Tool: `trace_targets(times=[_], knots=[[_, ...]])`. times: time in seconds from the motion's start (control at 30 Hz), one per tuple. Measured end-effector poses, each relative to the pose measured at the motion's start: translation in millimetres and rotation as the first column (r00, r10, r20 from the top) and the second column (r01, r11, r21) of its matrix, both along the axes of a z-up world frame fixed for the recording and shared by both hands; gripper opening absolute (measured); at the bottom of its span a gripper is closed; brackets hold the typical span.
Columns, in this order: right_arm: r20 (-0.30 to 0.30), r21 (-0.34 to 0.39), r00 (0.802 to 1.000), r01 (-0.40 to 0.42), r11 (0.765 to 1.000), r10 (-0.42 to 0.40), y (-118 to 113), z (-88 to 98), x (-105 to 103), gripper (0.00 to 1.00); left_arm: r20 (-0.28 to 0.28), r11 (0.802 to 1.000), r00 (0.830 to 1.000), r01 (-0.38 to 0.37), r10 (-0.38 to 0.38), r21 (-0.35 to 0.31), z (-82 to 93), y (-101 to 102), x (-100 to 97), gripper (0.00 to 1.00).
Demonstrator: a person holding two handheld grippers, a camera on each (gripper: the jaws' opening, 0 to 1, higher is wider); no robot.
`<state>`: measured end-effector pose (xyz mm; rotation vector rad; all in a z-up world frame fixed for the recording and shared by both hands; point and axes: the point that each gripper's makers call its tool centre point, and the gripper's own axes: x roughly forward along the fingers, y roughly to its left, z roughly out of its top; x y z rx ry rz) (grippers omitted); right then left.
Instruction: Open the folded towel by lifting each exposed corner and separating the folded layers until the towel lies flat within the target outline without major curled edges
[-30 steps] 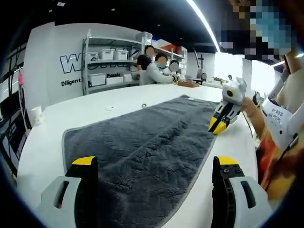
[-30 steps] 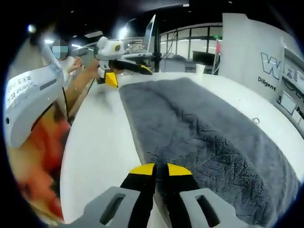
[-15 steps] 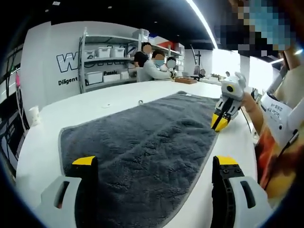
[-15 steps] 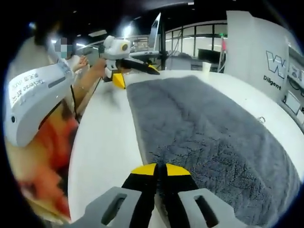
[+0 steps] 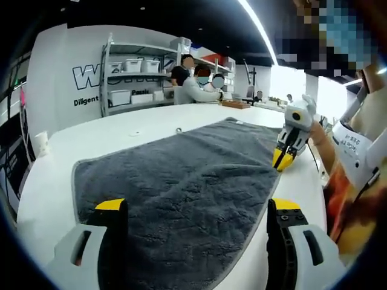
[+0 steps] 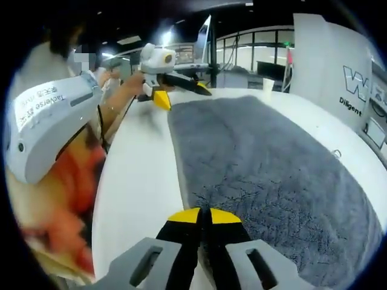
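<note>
The grey towel point(image 5: 181, 175) runs under the picture's lower edge between the jaws, and the person's torso point(image 6: 54, 211) is a blur.

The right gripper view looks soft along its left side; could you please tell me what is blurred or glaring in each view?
In the right gripper view, the person's clothing at left is smeared, while the grey towel shows crisp pile. In the left gripper view, a ceiling light strip glares, the window area behind the right gripper is blown out, and the fisheye bends the shelving.
</note>
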<state>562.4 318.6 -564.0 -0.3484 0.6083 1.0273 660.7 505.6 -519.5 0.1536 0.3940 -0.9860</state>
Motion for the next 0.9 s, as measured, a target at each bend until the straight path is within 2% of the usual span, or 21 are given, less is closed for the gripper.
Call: trace_targets(times=[0.3, 0.4, 0.43, 0.53, 0.63, 0.8, 0.9], knots=[[0.021, 0.0, 1.0, 0.001, 1.0, -0.001, 0, 1.1, 2, 0.02, -0.001, 1.0, 1.0, -0.003, 0.003, 0.014, -1.5, 0, -0.8, 0.91], [0.049, 0.005, 0.998, 0.048, 0.999, -0.048, -8, 5.1, 10, 0.14, 0.001, 1.0, 1.0, 0.002, -0.002, 0.011, -0.1, 0, -2.1, 0.9], [0.063, 0.005, 0.995, 0.074, 0.997, -0.075, -12, 7.2, 14, 0.21, 0.002, 1.0, 1.0, 0.003, -0.003, 0.012, 0.2, 0, -2.6, 0.89], [0.093, 0.029, 0.98, 0.174, 0.984, -0.176, -31, 16.0, 28, 0.37, 0.005, 1.0, 1.0, -0.004, 0.004, 0.01, 1.6, 4, -2.4, 0.84], [0.117, 0.052, 0.963, 0.239, 0.97, -0.244, -48, 23.3, 36, 0.47, -0.011, 1.0, 1.0, -0.007, 0.007, -0.011, 2.5, 7, -3.1, 0.77], [0.129, 0.103, 0.947, 0.281, 0.954, -0.293, -62, 36.2, 36, 0.62, -0.024, 1.0, 1.0, 0.003, -0.003, -0.011, 0.1, 4, -7.0, 0.75], [0.14, 0.114, 0.936, 0.31, 0.944, -0.324, -71, 41.0, 37, 0.7, -0.035, 1.0, 0.999, 0.004, -0.004, -0.015, -1.4, 2, -7.5, 0.64]])
